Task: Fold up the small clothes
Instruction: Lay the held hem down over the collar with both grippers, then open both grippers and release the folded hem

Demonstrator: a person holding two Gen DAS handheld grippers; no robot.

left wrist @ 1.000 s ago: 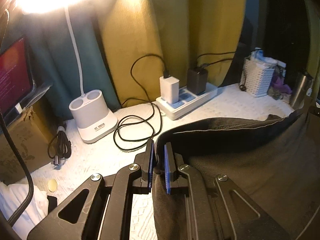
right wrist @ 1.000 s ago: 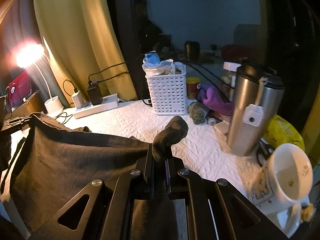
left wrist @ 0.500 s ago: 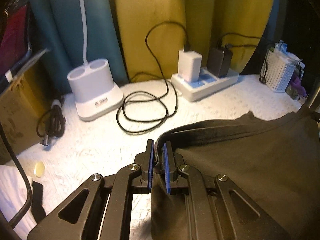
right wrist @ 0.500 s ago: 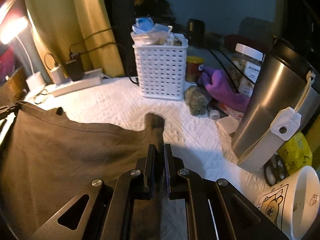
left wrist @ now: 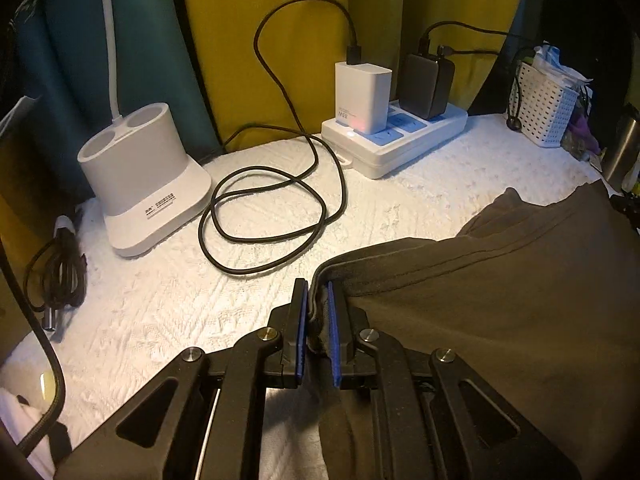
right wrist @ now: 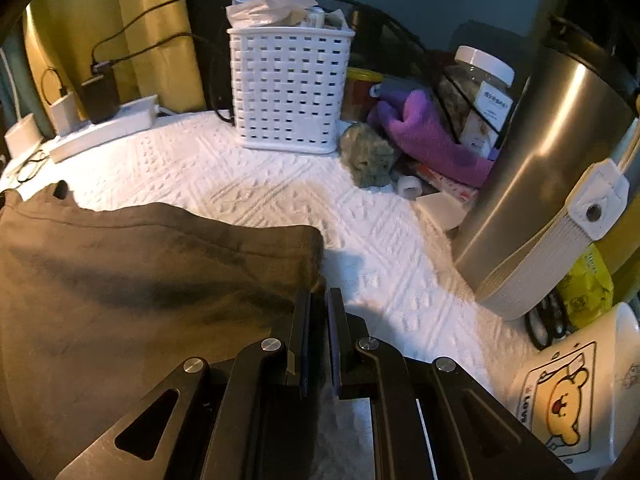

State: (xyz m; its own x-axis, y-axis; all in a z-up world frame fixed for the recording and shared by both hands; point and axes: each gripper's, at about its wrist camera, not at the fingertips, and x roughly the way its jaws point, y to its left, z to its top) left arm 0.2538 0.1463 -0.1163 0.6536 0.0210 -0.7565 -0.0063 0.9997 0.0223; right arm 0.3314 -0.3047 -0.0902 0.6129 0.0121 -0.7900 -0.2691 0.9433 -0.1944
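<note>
Tabletop (left wrist: 168, 304): covered in white embossed cloth, carrying all items listed.

Dark garment (left wrist: 500, 320): brown-grey, spread over the near part of the tabletop, one hemmed edge lying toward the back; its far corner sat just ahead of the right gripper.

Left gripper (left wrist: 318, 312): jaws nearly closed, pinching a bunched edge of the garment between the blue pads.

Right gripper (right wrist: 319, 320): jaws nearly closed on the garment's opposite corner; the cloth inside them lay in shadow.

Steel flask (right wrist: 532, 184): upright, right side, with a white strap.

White basket (right wrist: 288, 88): stuffed with papers, at the back.

Lamp base (left wrist: 140, 176), power strip (left wrist: 396, 140), coiled black cable (left wrist: 268, 216): back left.

Cartoon mug (right wrist: 576, 392): near right.
</note>
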